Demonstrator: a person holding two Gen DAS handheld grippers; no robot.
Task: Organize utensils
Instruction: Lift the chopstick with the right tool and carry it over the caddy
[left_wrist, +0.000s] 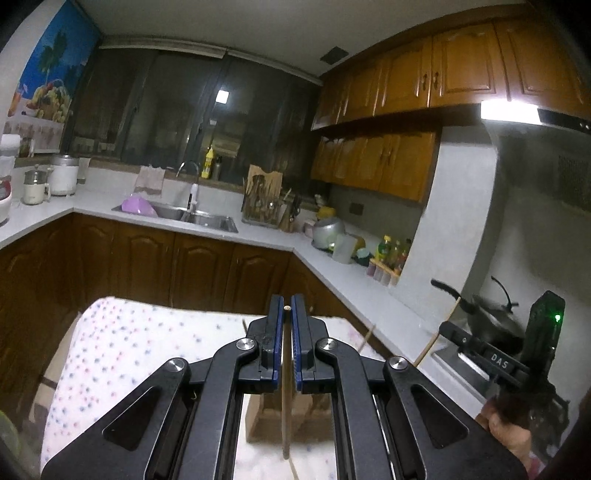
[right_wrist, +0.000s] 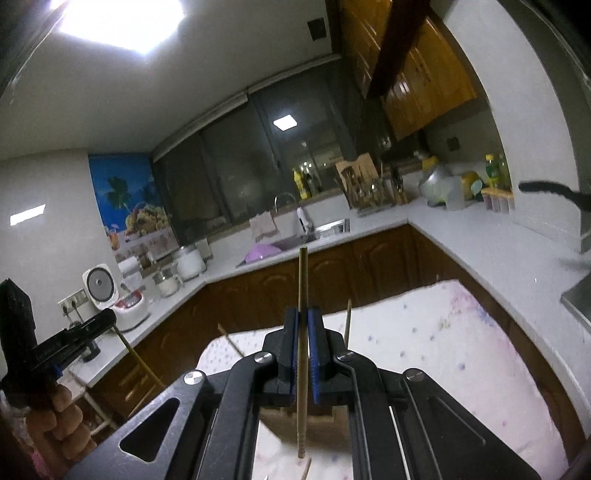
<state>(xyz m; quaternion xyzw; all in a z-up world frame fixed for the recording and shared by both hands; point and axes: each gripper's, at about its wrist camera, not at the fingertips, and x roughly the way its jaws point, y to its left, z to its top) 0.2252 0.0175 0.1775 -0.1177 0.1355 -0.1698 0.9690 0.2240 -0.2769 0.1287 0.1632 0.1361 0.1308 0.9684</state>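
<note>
I see the left gripper (left_wrist: 286, 314) clenched on a chopstick (left_wrist: 285, 398), the right gripper (right_wrist: 304, 321) clenched on another chopstick (right_wrist: 302, 332), both held above the dotted tablecloth (left_wrist: 122, 343), wooden holder (right_wrist: 284, 415) beneath.

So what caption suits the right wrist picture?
Right gripper clamps an upright chopstick above a dotted tablecloth in a kitchen.

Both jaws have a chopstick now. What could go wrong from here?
1. The left gripper pinches its chopstick near the top end, so the long free length below may swing or slip.
2. The right gripper holds its chopstick with stick protruding both ways; it may pivot.
3. The wooden holder on the dotted cloth sits mostly hidden behind the jaws, so insertion is nearly blind and could tip it.
</note>
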